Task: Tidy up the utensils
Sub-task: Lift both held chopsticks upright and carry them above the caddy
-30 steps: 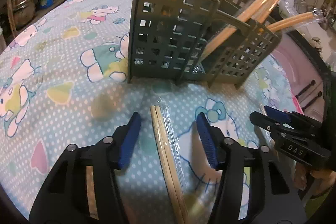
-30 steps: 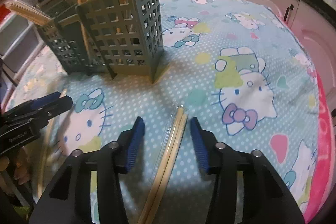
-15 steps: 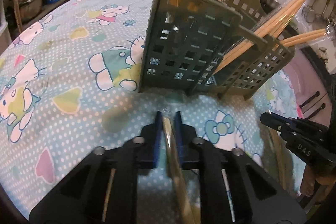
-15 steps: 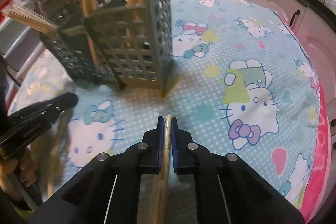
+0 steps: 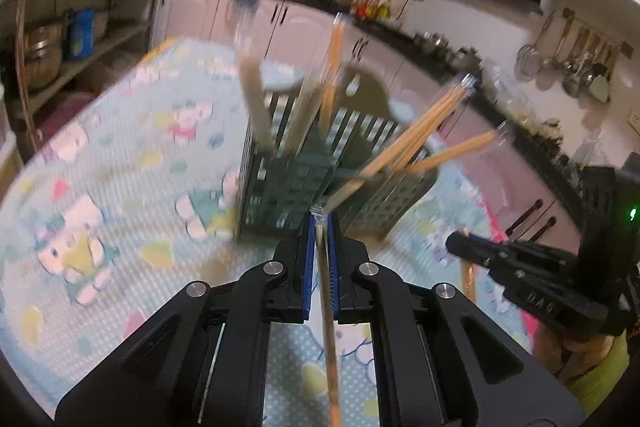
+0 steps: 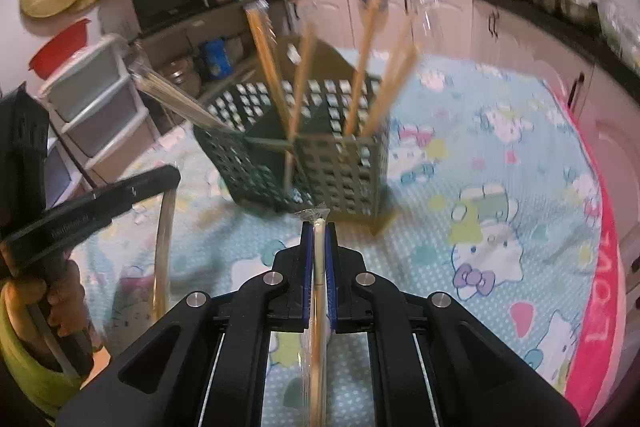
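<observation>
Two wrapped pairs of chopsticks are off the table, one clamped in each of your tools: the left hand-held gripper (image 5: 319,223) pinches its wrapped pair (image 5: 329,327) between blue pads, and the right hand-held gripper (image 6: 319,227) is closed the same way on a second wrapped pair (image 6: 316,327). Each is held near its front tip, so the long tail under your wrist could swing or slide out through the slick plastic sleeve. At 12 o'clock in both wrist views stands the green utensil caddy (image 6: 340,167), already crowded with leaning sticks (image 5: 420,131). Those splayed sticks sit in your entry path and could deflect a tip or catch a sleeve; a hard knock might tip the light caddy on the cartoon-print tablecloth (image 6: 500,187). Your tools fly close together, the right one at 3 o'clock in the left view, so they may collide over the caddy. Kitchen cabinets (image 5: 192,11) ring the table.
</observation>
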### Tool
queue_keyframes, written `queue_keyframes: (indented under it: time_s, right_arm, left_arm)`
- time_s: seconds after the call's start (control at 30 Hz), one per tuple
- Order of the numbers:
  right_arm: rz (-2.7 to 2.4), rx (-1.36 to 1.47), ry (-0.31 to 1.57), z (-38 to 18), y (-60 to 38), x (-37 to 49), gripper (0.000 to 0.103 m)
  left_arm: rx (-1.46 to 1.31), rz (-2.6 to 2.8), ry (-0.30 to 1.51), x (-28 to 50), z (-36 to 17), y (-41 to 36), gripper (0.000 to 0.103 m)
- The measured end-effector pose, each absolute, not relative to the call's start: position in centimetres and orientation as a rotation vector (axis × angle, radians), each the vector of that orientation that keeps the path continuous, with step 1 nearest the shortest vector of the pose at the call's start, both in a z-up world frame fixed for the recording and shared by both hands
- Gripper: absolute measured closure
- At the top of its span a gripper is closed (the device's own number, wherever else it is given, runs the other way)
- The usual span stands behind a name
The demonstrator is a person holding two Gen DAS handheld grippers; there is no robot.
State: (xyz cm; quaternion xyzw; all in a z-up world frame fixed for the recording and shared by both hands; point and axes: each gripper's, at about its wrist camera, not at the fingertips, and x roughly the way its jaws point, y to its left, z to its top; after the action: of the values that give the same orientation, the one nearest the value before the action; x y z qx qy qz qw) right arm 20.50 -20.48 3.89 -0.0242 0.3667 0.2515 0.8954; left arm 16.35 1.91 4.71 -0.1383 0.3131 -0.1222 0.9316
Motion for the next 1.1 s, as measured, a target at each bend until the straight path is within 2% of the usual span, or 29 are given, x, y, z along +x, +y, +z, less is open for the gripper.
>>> queue_keyframes:
  time_s: [0.63, 1.1]
  right_arm:
    - [0.516, -0.004, 0.433, 12.5, -21.9, 16.6, 0.097]
    - [0.521, 0.062, 0.302, 17.1, -23.1, 17.9, 0.097]
  left_arm:
    - [-0.242, -0.310, 0.411, 15.1, 14.5, 1.2, 0.101]
    - [-0.183, -0.302, 0.298, 16.5, 19.1, -0.7, 0.101]
